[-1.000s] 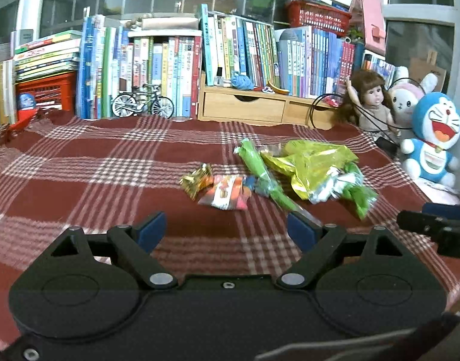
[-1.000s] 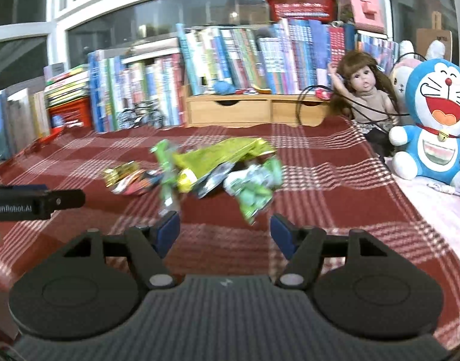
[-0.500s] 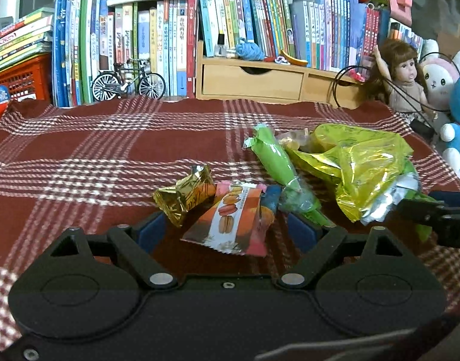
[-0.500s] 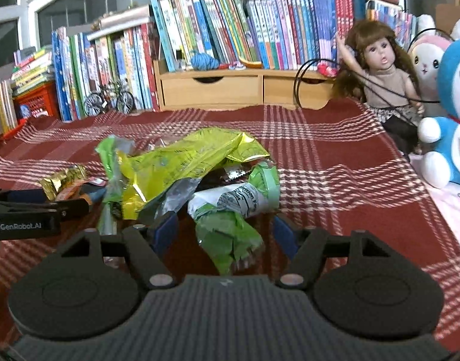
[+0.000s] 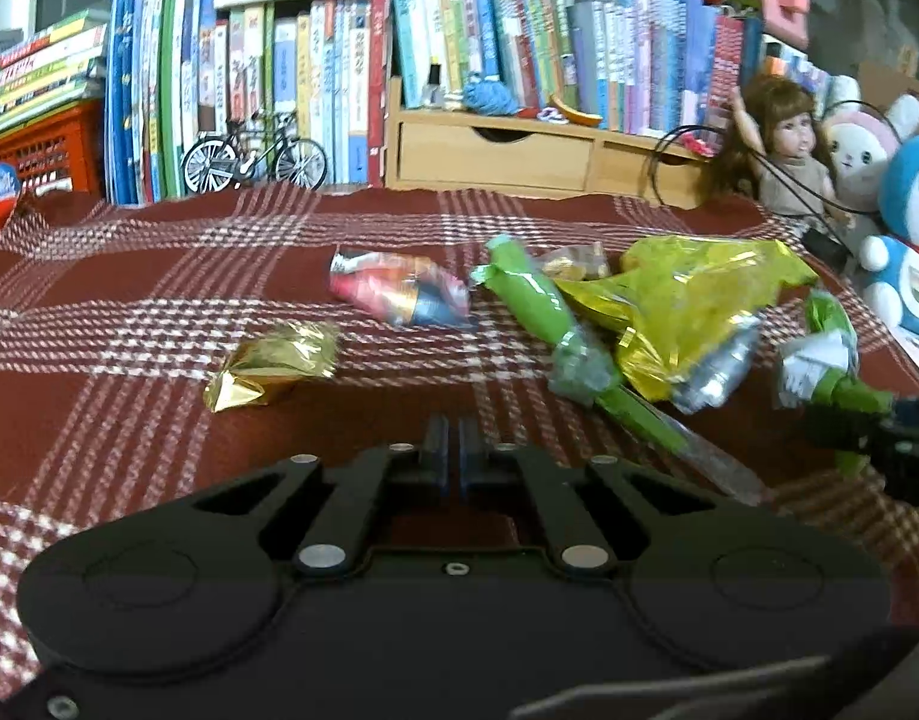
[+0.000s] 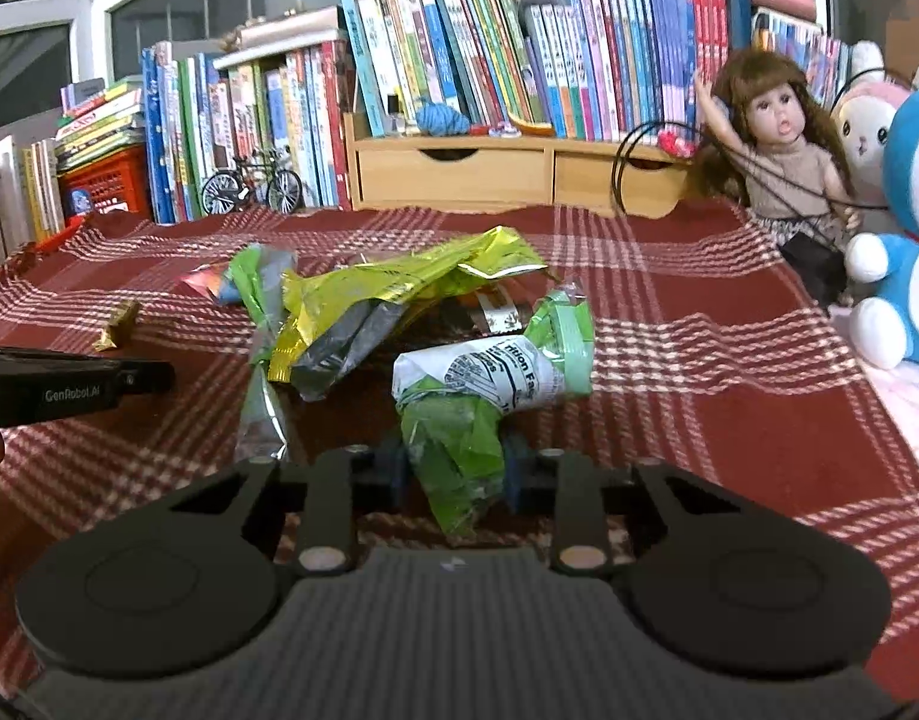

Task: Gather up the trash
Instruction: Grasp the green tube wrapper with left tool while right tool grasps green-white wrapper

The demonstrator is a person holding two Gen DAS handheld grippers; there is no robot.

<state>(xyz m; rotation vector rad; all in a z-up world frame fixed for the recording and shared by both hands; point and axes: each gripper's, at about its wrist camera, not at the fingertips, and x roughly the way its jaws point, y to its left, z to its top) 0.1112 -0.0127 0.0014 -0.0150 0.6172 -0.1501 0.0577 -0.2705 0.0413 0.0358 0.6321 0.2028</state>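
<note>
Trash lies on a red plaid cloth (image 5: 129, 420). My left gripper (image 5: 453, 450) is shut and empty, low over the cloth. Ahead of it lie a gold wrapper (image 5: 273, 363), a pink-orange snack packet (image 5: 399, 291), a green tube wrapper (image 5: 537, 300) and a yellow foil bag (image 5: 693, 300). My right gripper (image 6: 453, 462) is shut on a crumpled green-white wrapper (image 6: 489, 384), which also shows in the left wrist view (image 5: 819, 360). The yellow foil bag (image 6: 387, 294) lies just behind it.
Books (image 6: 489, 60), a wooden drawer box (image 6: 489, 171) and a model bicycle (image 5: 255, 153) line the back. A doll (image 6: 777, 138) and plush toys (image 6: 903, 240) sit at the right. A red crate (image 5: 39, 147) stands at the back left.
Both grippers closed. The right one closed on the green-white wrapper. The left one shut empty, and the pink-orange packet now lies farther away on the cloth.
</note>
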